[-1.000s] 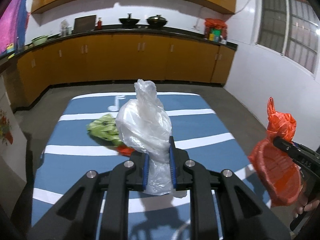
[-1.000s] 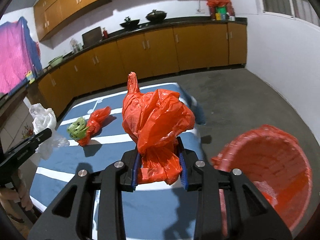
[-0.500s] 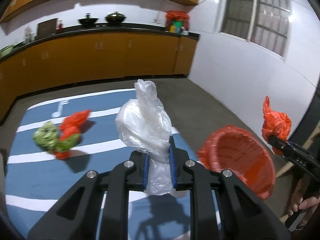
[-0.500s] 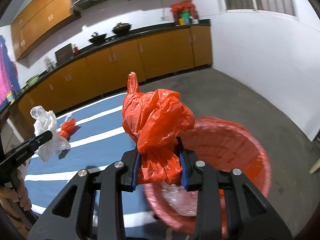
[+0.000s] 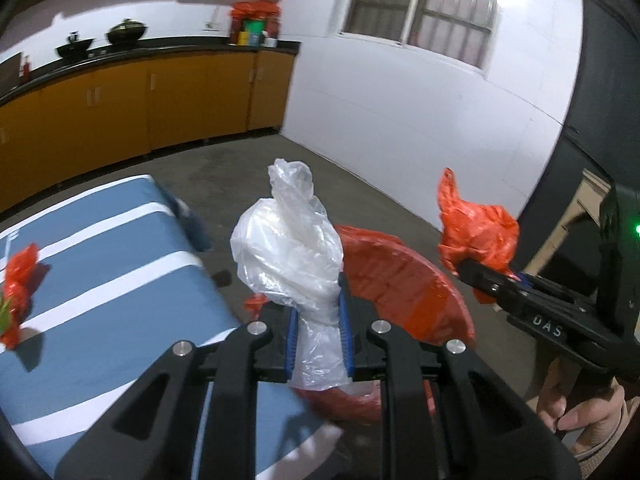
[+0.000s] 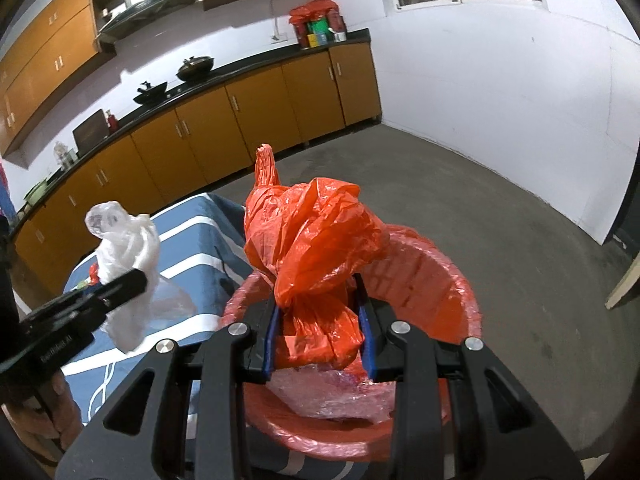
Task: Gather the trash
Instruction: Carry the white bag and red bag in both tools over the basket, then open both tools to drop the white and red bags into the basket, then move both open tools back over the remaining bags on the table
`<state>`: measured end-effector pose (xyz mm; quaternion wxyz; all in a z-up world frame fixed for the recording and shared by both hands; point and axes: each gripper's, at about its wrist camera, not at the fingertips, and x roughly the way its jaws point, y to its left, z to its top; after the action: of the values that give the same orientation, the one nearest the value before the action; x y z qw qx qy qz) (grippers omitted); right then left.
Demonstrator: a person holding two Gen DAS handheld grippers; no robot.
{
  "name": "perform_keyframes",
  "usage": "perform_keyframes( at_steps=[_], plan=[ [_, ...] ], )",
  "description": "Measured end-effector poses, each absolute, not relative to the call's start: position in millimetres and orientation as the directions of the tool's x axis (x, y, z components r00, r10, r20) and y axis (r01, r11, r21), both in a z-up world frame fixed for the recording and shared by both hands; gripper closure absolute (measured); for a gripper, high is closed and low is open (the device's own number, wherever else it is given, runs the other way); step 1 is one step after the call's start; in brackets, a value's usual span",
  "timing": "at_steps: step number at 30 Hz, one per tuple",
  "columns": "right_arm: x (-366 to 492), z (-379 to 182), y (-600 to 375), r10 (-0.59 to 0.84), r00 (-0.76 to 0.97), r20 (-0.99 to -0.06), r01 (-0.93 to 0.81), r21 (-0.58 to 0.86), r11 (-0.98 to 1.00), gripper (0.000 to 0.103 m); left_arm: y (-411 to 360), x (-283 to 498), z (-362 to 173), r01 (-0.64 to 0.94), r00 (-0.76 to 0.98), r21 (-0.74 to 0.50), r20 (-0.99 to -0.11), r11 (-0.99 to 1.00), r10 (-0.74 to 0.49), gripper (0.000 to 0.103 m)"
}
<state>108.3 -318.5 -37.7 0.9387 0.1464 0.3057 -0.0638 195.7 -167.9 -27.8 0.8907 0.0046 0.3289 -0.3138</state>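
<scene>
**You carry two bagged bundles to the bin; the drop comes next.**

Your right gripper (image 6: 320, 340) is clamped on the red plastic bag (image 6: 308, 248), poised above the mouth of the red-lined bin (image 6: 452, 280), so the next move is to loosen the jaws and let it fall inside. Your left gripper (image 5: 318, 334) is clenched on the clear plastic bag (image 5: 288, 248) and sits over the bin's near rim, at nine o'clock from the right one; judge it needs a little more reach toward three o'clock before releasing. Both grippers pitch downward. More red-and-green trash (image 5: 16, 296) lies on the blue striped table (image 5: 120, 280).
</scene>
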Motion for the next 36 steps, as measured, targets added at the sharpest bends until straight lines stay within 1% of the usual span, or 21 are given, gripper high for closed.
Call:
perform_keyframes(
  at_steps=[8,13,15,16,19,20,21,24,27,29,33,36],
  plan=[
    [103.9,-41.6,-334.0,-0.035,0.805,-0.593,0.236,0.265,0.935,0.070,-209.0,211.1,-45.6,0.615,0.511,-0.225,-0.616,0.756,-0.599,0.083],
    [103.6,-43.5,-341.6,-0.036,0.807,-0.589,0.245,0.278,0.929,0.070,-221.9,220.0,-53.7,0.629,0.479,-0.239,-0.631,0.740,-0.610,0.082],
    [103.4,-44.7,-345.8,-0.033,0.809,-0.587,0.246,0.286,0.926,0.068,-223.7,220.1,-57.4,0.631,0.473,-0.240,-0.635,0.737,-0.611,0.081],
    [103.2,-45.6,-347.2,-0.031,0.810,-0.586,0.247,0.292,0.924,0.067,-224.8,220.5,-59.2,0.633,0.470,-0.240,-0.637,0.736,-0.611,0.078],
    [104.3,-46.5,-347.7,-0.022,0.811,-0.584,0.244,0.304,0.921,0.057,-225.0,223.5,-66.8,0.628,0.460,-0.243,-0.650,0.739,-0.604,0.069],
    [105.0,-46.2,-347.3,-0.021,0.812,-0.584,0.244,0.306,0.920,0.050,-225.1,223.8,-68.3,0.625,0.458,-0.246,-0.653,0.741,-0.603,0.066],
    [104.6,-46.9,-347.3,-0.020,0.814,-0.581,0.243,0.309,0.919,0.046,-224.0,224.1,-70.0,0.621,0.457,-0.247,-0.657,0.744,-0.600,0.065],
    [103.2,-46.2,-346.0,-0.017,0.818,-0.575,0.238,0.311,0.920,0.040,-218.6,226.6,-74.8,0.603,0.462,-0.246,-0.667,0.759,-0.584,0.061],
    [99.7,-44.1,-344.5,-0.034,0.822,-0.569,0.242,0.294,0.925,0.036,-206.3,227.1,-77.4,0.573,0.490,-0.236,-0.670,0.785,-0.558,0.056],
    [96.6,-40.2,-343.3,-0.054,0.826,-0.561,0.247,0.275,0.929,0.032,-195.7,226.8,-76.3,0.550,0.519,-0.221,-0.665,0.805,-0.537,0.052],
    [92.9,-31.7,-339.0,-0.094,0.837,-0.540,0.255,0.231,0.939,0.023,-166.7,229.1,-72.0,0.500,0.575,-0.197,-0.653,0.843,-0.493,0.048],
    [95.3,-25.4,-330.9,-0.100,0.844,-0.528,0.243,0.209,0.947,0.020,-140.4,226.1,-67.9,0.447,0.628,-0.164,-0.643,0.879,-0.439,0.045]
  ],
)
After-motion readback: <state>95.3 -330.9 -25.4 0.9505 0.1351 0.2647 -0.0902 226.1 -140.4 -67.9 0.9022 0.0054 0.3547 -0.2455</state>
